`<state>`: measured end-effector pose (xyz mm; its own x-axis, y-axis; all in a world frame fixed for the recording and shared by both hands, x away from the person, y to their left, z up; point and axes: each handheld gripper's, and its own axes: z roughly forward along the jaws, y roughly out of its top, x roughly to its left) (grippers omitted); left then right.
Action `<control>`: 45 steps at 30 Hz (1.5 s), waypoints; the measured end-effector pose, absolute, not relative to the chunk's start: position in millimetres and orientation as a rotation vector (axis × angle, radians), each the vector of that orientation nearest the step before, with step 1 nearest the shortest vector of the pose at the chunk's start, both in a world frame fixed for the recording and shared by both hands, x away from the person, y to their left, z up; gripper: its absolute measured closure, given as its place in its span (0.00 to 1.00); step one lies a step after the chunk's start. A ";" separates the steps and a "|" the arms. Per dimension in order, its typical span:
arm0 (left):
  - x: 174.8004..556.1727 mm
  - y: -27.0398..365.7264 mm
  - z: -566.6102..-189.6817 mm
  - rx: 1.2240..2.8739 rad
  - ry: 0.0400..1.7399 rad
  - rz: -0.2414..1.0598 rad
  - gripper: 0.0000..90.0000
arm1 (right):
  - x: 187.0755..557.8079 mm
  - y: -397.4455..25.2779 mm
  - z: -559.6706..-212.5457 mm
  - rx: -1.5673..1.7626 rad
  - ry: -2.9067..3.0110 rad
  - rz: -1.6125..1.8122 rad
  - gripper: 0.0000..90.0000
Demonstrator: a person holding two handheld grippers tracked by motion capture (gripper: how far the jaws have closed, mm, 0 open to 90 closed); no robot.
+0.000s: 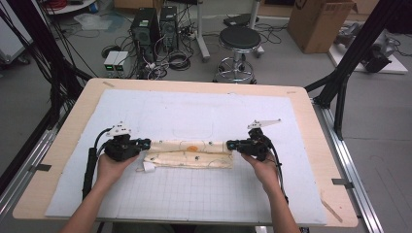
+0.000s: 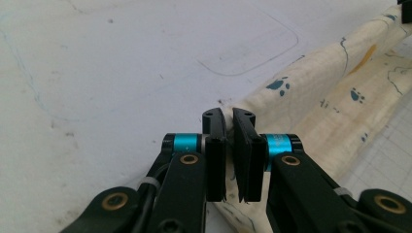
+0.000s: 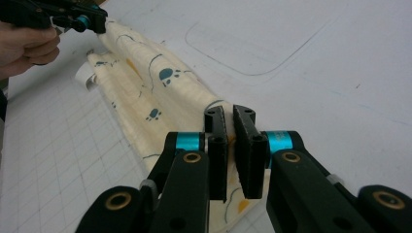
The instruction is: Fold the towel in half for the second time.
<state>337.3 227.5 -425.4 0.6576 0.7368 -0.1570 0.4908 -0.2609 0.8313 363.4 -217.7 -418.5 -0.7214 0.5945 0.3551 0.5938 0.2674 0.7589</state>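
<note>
A cream cloth (image 1: 189,153) printed with blue paw marks and an orange patch lies folded into a long strip across the white mat (image 1: 204,116). My left gripper (image 1: 145,143) is shut on the cloth's left end (image 2: 272,104), pinching the upper fold between its jaws. My right gripper (image 1: 230,144) is shut on the cloth's right end (image 3: 165,102). In the right gripper view the left gripper (image 3: 99,22) shows far off at the cloth's other end. A white tag (image 1: 148,168) sticks out at the lower left corner of the cloth.
The mat carries a printed grid (image 1: 194,194) at the front and a faint rounded outline (image 1: 194,124) behind the cloth. It lies on a wooden table (image 1: 63,145). Beyond the table stand a stool (image 1: 239,41), computer towers (image 1: 155,29) and a cardboard box (image 1: 320,22).
</note>
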 end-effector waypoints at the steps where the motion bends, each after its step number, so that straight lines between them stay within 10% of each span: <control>1: 335.4 227.6 -426.8 1.918 0.964 0.322 0.93 | 362.3 -217.5 -419.2 1.168 2.506 1.495 0.94; 26: 312.4 229.3 -437.2 2.005 0.913 0.301 0.90 | 340.5 -214.1 -431.0 1.117 2.587 1.401 0.90; 38: 304.5 232.3 -418.6 1.904 0.857 0.279 0.67 | 330.7 -214.0 -414.6 1.089 2.523 1.534 0.58; 45: 313.1 212.1 -407.0 1.900 0.834 0.260 0.75 | 335.6 -193.1 -403.4 1.076 2.513 1.521 0.73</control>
<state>313.1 212.1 -407.0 0.7387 0.6504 -0.1771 0.4348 -0.2589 0.8625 335.6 -193.1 -403.4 -0.7633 0.5589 0.3240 0.5464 0.2908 0.7854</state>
